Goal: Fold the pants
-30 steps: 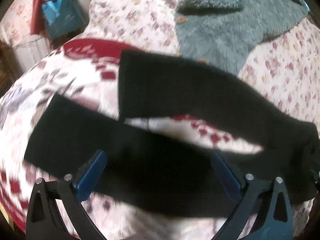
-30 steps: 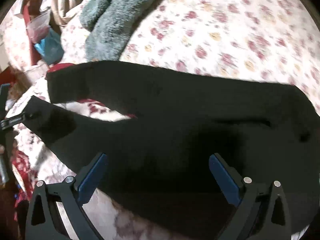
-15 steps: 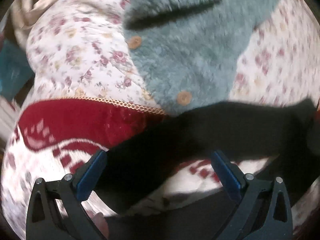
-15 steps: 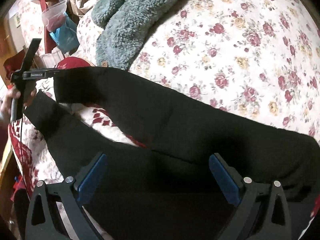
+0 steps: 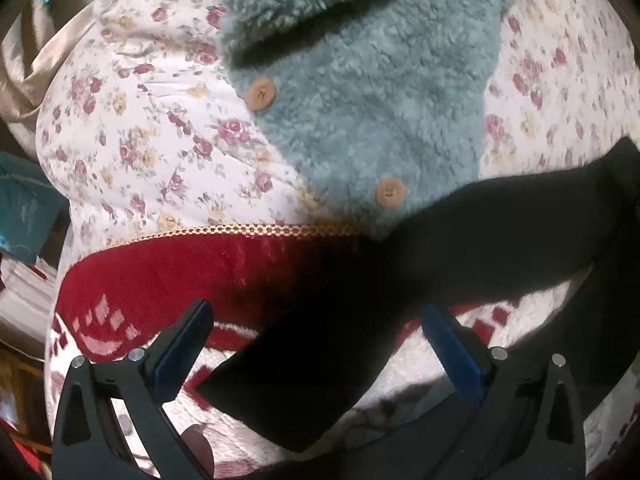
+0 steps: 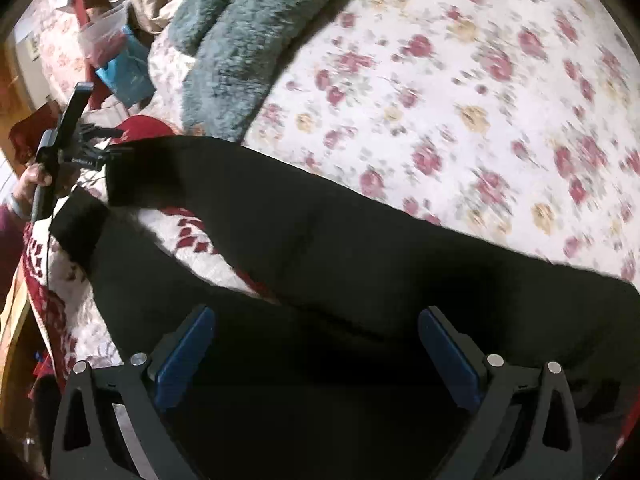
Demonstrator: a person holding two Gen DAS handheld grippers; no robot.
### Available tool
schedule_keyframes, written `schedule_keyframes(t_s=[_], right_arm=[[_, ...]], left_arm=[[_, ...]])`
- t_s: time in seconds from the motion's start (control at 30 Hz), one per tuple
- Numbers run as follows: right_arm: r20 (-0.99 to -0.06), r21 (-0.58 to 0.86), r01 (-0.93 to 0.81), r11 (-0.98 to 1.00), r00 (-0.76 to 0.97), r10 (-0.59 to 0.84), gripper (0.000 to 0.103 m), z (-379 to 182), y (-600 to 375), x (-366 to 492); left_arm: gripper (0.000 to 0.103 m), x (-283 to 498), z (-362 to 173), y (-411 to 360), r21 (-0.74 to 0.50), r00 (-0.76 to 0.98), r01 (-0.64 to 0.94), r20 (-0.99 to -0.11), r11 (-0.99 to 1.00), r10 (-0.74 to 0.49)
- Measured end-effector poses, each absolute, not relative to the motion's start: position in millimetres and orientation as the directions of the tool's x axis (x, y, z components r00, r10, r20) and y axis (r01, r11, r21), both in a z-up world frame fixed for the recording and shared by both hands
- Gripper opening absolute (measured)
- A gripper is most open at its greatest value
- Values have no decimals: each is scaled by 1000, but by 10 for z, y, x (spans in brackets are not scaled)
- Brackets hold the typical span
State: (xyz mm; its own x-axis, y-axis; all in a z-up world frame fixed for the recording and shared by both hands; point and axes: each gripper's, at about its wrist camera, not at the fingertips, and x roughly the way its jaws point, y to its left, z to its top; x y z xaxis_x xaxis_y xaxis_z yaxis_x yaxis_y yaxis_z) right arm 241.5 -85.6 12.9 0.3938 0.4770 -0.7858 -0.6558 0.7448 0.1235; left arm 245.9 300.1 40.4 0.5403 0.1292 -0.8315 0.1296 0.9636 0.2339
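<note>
Since the frame a second earlier, the left gripper [image 5: 316, 344] had travelled from the nearer trouser leg up to the hem of the farther one, and the fluffy teal fleece garment with round wooden buttons [image 5: 360, 92] had come to fill the top of its view. The black fabric pants [image 6: 340, 264] lay spread across the bed, the two legs splayed apart in a V, with the waist end toward the right gripper [image 6: 316, 344] and the hems toward the left. The farther leg crossed both the white quilt printed with red and yellow roses [image 6: 460, 92] and the red-and-white patterned blanket with a gold braided edge [image 5: 168, 276]; its hem rested on that blanket, between the left gripper's blue-padded fingers [image 5: 184, 344]. Those fingers stood wide apart and held nothing. From the right wrist view, the left gripper [image 6: 114, 144] appeared at the hem, held in a person's hand [image 6: 34, 182] with a dark red sleeve beside it. The right gripper's jaws were likewise spread wide, poised over the upper part of the pants with no cloth pinched between them. The fleece garment lay on the floral quilt just beyond the farther leg, its lower edge touching or tucked beneath the black cloth. A blue bag [image 6: 126, 72] stood past the bed's far corner.
</note>
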Motion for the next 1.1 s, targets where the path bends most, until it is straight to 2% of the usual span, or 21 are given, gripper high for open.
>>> schedule_keyframes(t_s=[0.13,0.37,0.53,0.57,0.6,0.67,0.73,0.77,0.8,0.83,0.9,1.1], right_arm=[[-786,47,-768,638,366,499,103,164,-331,2524],[-771,-85,-876,475,360,526,102,103,723,2932],[-795,-61,-895,442,311,520,98,-52,1005,3288],[-805,-74,-898,435,311,505,85,-94,1026,3317],[-820,-92,-900,425,311,481,68,-147,1058,3339],[-852,-110,-908,403,295,433,46,-277,1102,3352],[-867,-137,-910,390,301,397,33,-375,1126,3317],[-869,-149,-911,385,306,390,27,-406,1124,3292],[-866,-165,-908,384,320,384,23,-425,1119,3261],[-865,-170,-907,386,325,383,20,-427,1109,3250],[-855,-195,-901,387,349,384,13,-398,1070,3193],[-829,-229,-881,414,399,392,6,-145,1013,3025]], left_arm=[[103,2503,239,2977,293,509,161,-843,942,175],[103,2578,-6,3144,295,448,159,-872,942,197],[103,2542,-64,3164,288,448,192,-876,938,177],[103,2532,-73,3175,276,446,201,-880,940,163],[103,2531,-80,3187,269,444,206,-883,941,155],[103,2536,-107,3223,267,440,201,-884,943,156],[95,2545,-139,3240,274,433,193,-885,942,168],[87,2550,-144,3248,273,432,190,-886,943,170],[74,2555,-148,3257,271,430,182,-887,945,171],[66,2568,-154,3284,270,422,159,-888,950,181],[32,2584,-134,3356,269,431,121,-881,955,194],[16,2493,85,3446,279,511,50,-832,959,215]])
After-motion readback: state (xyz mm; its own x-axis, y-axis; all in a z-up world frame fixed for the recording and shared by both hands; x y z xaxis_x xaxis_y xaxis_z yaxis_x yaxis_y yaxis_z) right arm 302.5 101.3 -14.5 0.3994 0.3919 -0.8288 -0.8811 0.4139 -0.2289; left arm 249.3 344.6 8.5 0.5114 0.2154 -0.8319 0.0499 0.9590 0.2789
